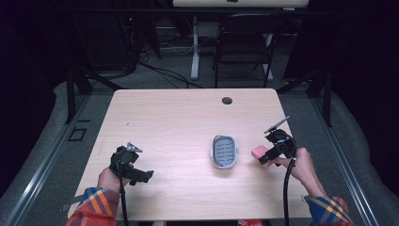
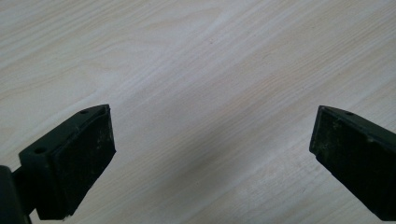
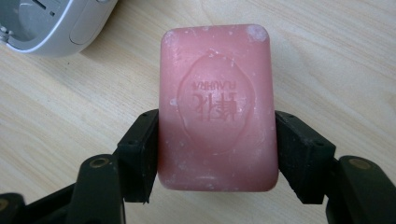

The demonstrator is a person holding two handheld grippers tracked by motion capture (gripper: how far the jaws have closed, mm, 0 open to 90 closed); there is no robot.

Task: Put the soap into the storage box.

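Observation:
A pink bar of soap [image 3: 217, 107] with a stamped oval mark sits between the two black jaws of my right gripper [image 3: 217, 149], which press on its long sides. In the high view that right gripper [image 1: 266, 156] holds the soap [image 1: 258, 152] at the table's right side, just right of a grey-and-white soap dish [image 1: 224, 151]. The dish's white rim [image 3: 56, 28] shows at the top left of the right gripper view. My left gripper [image 1: 141, 176] rests near the front left of the table. Its jaws stand wide apart over bare wood [image 2: 212, 135].
The light wooden table [image 1: 179, 117] has a round cable hole [image 1: 227, 100] near its far edge. Beyond it stand a black folding chair [image 1: 244, 44] and a white desk leg [image 1: 195, 47]. Dark frame struts flank the table on both sides.

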